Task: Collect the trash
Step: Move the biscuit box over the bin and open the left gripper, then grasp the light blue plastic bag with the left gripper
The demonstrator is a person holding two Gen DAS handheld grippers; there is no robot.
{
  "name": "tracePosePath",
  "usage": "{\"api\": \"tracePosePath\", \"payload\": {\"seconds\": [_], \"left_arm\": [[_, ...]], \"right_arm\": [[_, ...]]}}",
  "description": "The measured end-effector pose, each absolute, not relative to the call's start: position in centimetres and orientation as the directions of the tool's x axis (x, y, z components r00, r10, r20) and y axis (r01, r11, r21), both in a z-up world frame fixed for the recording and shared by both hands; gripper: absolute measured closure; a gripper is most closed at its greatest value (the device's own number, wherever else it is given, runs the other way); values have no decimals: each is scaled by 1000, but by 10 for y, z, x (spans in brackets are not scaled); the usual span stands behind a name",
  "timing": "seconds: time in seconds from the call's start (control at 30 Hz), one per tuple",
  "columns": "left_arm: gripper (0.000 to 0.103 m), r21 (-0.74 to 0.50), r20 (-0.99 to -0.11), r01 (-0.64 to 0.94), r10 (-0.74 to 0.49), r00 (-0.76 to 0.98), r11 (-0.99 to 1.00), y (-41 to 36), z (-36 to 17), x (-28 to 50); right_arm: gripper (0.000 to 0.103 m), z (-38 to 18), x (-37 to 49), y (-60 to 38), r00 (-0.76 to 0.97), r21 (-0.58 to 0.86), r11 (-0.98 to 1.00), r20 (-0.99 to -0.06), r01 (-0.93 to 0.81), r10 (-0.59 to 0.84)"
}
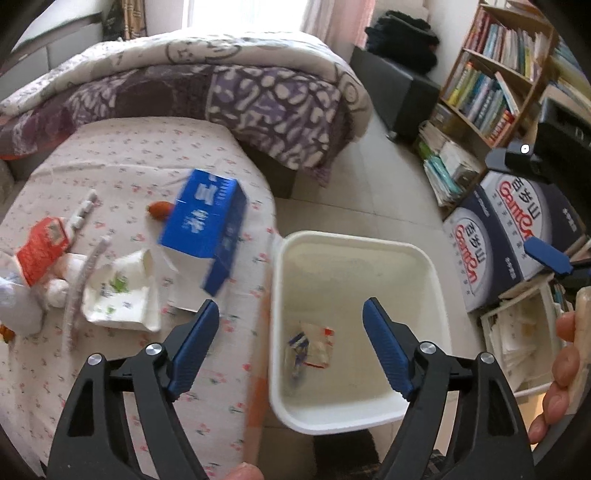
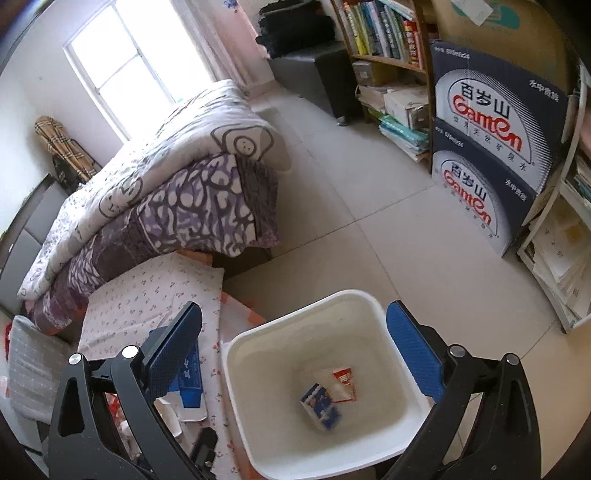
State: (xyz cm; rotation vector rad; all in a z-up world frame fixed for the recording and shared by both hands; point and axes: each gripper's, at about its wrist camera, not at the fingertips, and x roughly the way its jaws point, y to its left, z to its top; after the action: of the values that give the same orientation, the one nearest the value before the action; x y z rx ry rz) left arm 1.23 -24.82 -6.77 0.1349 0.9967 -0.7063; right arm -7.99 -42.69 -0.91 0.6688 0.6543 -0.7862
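A white bin (image 1: 436,280) stands on the floor beside the floral-sheeted bed (image 1: 122,155); it also shows in the right wrist view (image 2: 240,354). Wrappers lie in it (image 1: 310,347) (image 2: 328,395). On the bed lie a blue box (image 1: 207,218), a white carton (image 1: 122,291), a red and white packet (image 1: 40,247), a white strip (image 1: 85,280) and a small red item (image 1: 159,209). My left gripper (image 1: 291,314) is open and empty over the bin's left rim. My right gripper (image 2: 295,317) is open and empty above the bin.
A folded purple and white quilt (image 1: 229,85) lies at the bed's far end. Stacked Ganten boxes (image 2: 491,147) and a bookshelf (image 2: 384,33) stand at the right, with a dark stool (image 2: 325,70) behind. Tiled floor (image 2: 369,184) lies between.
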Motion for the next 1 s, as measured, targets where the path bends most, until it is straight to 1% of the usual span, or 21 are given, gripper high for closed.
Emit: {"api": "tracePosePath", "payload": {"seconds": [0.07, 0.2, 0.27, 0.33, 0.47, 0.6, 0.7, 0.83, 0.9, 1.0], "left_arm": [[24, -173, -809, 588, -454, 373, 790, -239, -70, 17], [23, -61, -814, 559, -366, 452, 827, -219, -71, 27], [20, -11, -810, 533, -320, 492, 846, -204, -69, 34], [18, 12, -805, 507, -293, 515, 862, -191, -67, 42], [16, 75, -795, 417, -198, 573, 906, -155, -64, 63], [12, 147, -765, 306, -88, 638, 941, -113, -59, 86], [10, 182, -759, 243, -21, 651, 953, -86, -62, 103], [10, 182, -784, 167, 40, 619, 969, -51, -76, 131], [10, 137, -819, 159, 21, 574, 978, -38, -87, 145], [10, 62, -865, 184, -39, 500, 981, -30, -104, 159]], "right_arm": [[7, -13, -69, -420, 533, 274, 546, -747, 792, -398], [7, -20, -49, -402, 531, 259, 581, -766, 771, -363], [7, -22, -38, -392, 535, 257, 602, -771, 756, -344], [7, -24, -28, -381, 537, 248, 622, -775, 742, -332], [7, -31, -9, -358, 535, 237, 661, -792, 712, -293], [7, -40, 9, -337, 528, 231, 687, -810, 689, -257], [7, -46, 25, -318, 523, 223, 711, -820, 668, -234], [7, -57, 42, -295, 510, 211, 741, -836, 638, -201], [7, -62, 49, -285, 506, 213, 752, -843, 623, -180], [7, -70, 61, -268, 497, 212, 780, -856, 589, -143]]}}
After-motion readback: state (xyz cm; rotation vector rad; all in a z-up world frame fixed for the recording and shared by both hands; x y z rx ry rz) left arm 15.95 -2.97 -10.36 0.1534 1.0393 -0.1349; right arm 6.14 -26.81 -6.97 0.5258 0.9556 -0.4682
